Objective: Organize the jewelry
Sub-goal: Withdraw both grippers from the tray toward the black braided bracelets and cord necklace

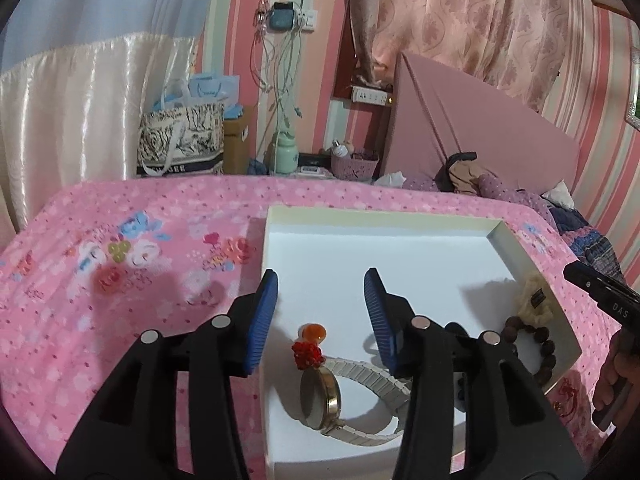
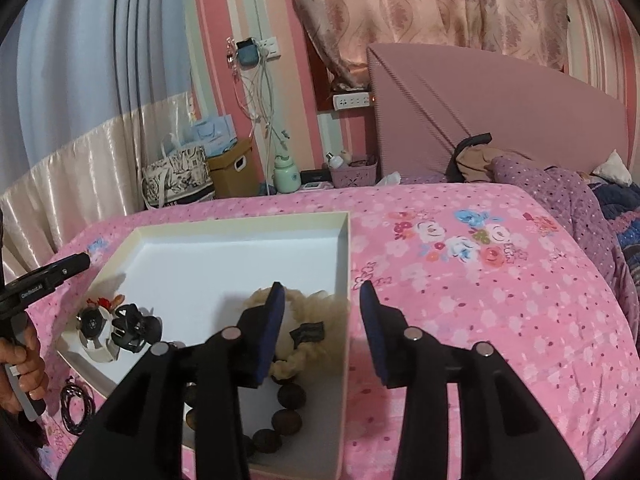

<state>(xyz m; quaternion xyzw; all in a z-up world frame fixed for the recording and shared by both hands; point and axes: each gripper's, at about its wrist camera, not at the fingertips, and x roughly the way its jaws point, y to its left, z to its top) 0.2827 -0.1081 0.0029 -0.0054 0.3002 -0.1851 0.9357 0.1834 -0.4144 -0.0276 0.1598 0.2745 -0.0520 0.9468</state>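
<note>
Left wrist view: the left gripper (image 1: 320,280) hangs parted and empty over a white box (image 1: 384,216) on the pink bedspread (image 1: 140,248); a watch (image 1: 320,402) lies below its blue pads. Right wrist view: the right gripper (image 2: 322,292) gapes empty, straddling the box wall above a cream scrunchie (image 2: 316,308) and bead bracelet (image 2: 288,416).

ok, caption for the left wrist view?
Open left gripper above white box holding watch, red charm, bead bracelet.

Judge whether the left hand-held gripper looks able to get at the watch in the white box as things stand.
Probably yes. The left hand-held gripper is open with nothing between its pads, and the watch lies uncovered just below it in the white box. Only the small red ornament touches the watch's far edge.
</note>
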